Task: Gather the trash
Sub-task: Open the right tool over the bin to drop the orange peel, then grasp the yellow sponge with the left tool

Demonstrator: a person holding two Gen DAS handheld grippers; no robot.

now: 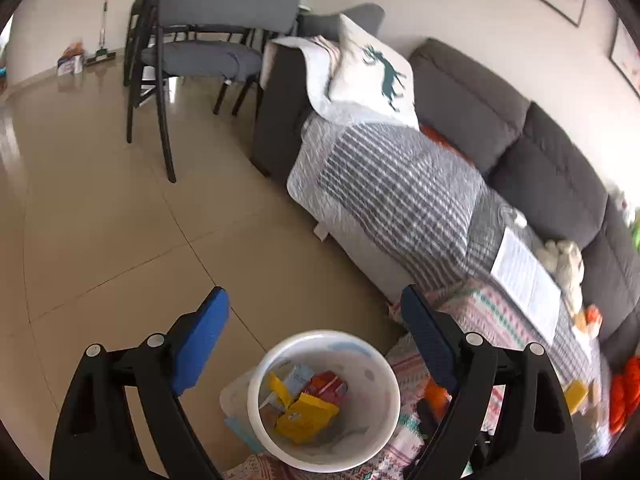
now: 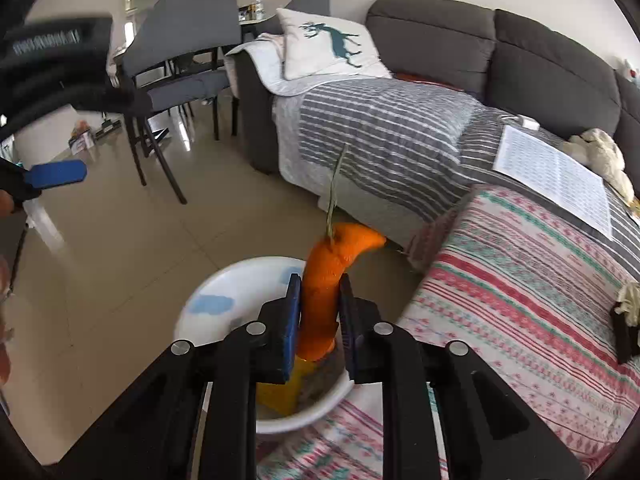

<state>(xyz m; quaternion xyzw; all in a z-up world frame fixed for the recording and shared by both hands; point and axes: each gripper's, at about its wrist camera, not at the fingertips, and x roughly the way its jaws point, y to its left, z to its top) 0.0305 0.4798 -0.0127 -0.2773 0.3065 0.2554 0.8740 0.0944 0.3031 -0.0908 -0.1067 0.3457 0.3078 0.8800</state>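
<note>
Partly hidden: bin (image 2: pixel 224 288) behind right gripper (image 2: pixel 319 296).

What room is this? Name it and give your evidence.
Most likely a home living room: a dark grey sofa draped in quilts, a deer-print cushion on it, and a padded chair at a table on the tiled floor.

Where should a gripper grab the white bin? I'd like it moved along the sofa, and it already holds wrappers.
Take the white bin by its rim, one finger inside and one outside the thin wall, coming from above on the floor side, away from the sofa. The round body looks too wide to span, and the wrappers lie low, leaving the upper wall free.
</note>
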